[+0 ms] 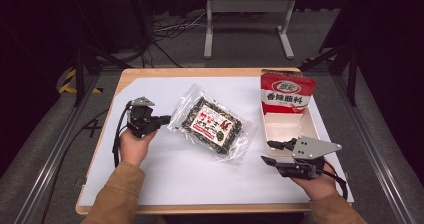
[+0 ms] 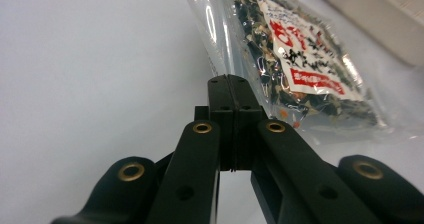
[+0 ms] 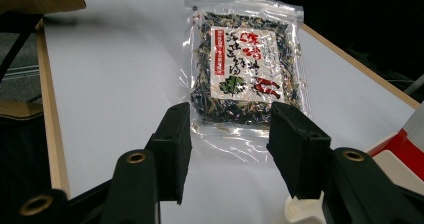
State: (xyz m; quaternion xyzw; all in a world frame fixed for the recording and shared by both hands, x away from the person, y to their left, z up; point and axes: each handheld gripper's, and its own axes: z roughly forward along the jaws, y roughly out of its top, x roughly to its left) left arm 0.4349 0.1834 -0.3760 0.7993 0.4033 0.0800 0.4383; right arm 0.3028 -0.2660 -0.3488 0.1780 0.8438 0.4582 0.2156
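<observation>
A clear plastic bag (image 1: 212, 124) of dark dried greens with a red and white label lies mid-table on the white sheet. My left gripper (image 1: 167, 118) is shut on its left corner. In the left gripper view the jaws (image 2: 228, 79) meet on the clear edge of the bag (image 2: 300, 59), which rises off the sheet there. My right gripper (image 1: 268, 151) hovers open near the bag's right end. In the right gripper view its pads (image 3: 230, 119) stand apart with nothing between them and the bag (image 3: 245, 69) lies beyond.
An open carton (image 1: 290, 126) with a raised red flap (image 1: 287, 91) stands at the right, just behind my right gripper. The white sheet (image 1: 200, 179) covers the wooden table (image 1: 150, 75). A metal stand (image 1: 247, 14) and cables lie on the floor beyond.
</observation>
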